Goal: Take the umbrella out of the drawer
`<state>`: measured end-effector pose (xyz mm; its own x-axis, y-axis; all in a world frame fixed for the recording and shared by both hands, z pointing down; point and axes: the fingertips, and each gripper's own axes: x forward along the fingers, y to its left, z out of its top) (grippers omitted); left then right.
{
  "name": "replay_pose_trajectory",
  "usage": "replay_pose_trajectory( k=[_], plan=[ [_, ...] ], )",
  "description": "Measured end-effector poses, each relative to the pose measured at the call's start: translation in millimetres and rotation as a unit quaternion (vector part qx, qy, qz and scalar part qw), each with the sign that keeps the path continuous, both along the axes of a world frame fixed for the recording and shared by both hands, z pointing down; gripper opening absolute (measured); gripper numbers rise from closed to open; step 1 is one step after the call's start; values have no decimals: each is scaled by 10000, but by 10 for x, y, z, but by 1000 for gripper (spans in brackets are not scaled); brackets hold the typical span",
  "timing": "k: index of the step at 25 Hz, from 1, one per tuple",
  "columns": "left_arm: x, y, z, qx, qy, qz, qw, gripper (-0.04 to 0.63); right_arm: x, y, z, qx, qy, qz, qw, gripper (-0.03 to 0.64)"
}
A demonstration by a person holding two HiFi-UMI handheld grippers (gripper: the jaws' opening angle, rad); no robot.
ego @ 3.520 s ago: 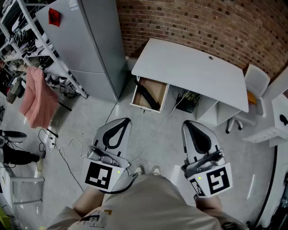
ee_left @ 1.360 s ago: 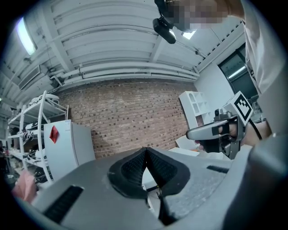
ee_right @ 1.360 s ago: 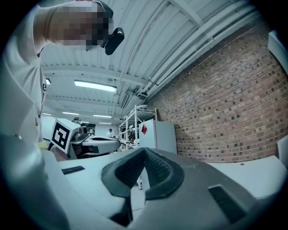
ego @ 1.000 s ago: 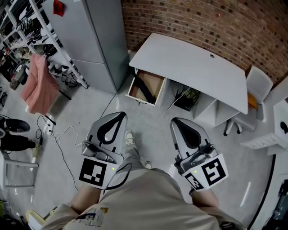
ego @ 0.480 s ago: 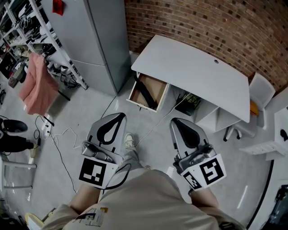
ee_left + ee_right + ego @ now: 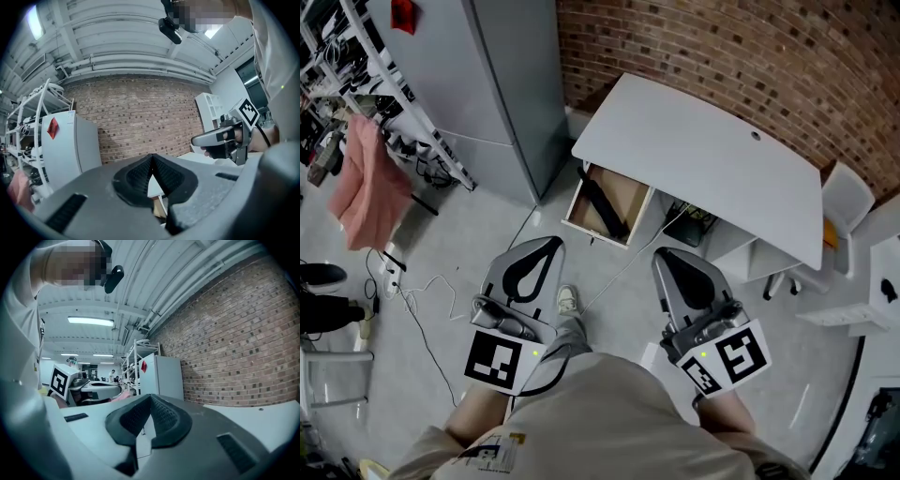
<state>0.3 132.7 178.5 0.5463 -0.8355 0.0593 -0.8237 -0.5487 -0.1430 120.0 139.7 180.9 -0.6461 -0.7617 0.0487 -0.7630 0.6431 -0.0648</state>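
Head view places both grippers in front of you, above the grey floor [image 6: 478,234] and short of the desk [image 6: 703,155]. The left gripper [image 6: 546,247] has its jaws pressed together with nothing between them. The right gripper [image 6: 675,257] is likewise closed and empty. The white desk stands against the brick wall [image 6: 722,52]. Below its front left corner the drawer [image 6: 630,204] is pulled out. The black umbrella [image 6: 602,208] lies diagonally inside it, well apart from both grippers. A grey cabinet [image 6: 478,84] stands near the desk's left edge, with a metal rack [image 6: 389,89] and a pink cloth [image 6: 358,192] further left. A white chair [image 6: 848,202] sits at the desk's right end. Cables [image 6: 412,291] trail across the floor.
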Motion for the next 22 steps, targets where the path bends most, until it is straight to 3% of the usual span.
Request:
replay_pose_trajectory(
  k=[11, 18, 22],
  plan=[
    [-567, -1158, 50, -170, -31, 138, 9998, 8, -536, -1189, 41, -213, 63, 200, 9996, 8],
    [-956, -1805, 67, -212, 35, 241, 9995, 8, -817, -1845, -50, -64, 4, 568, 9984, 8],
    [-1147, -2112, 72, -203, 58, 317, 9993, 8, -998, -2125, -78, 177, 489, 737, 9959, 8]
  ],
)
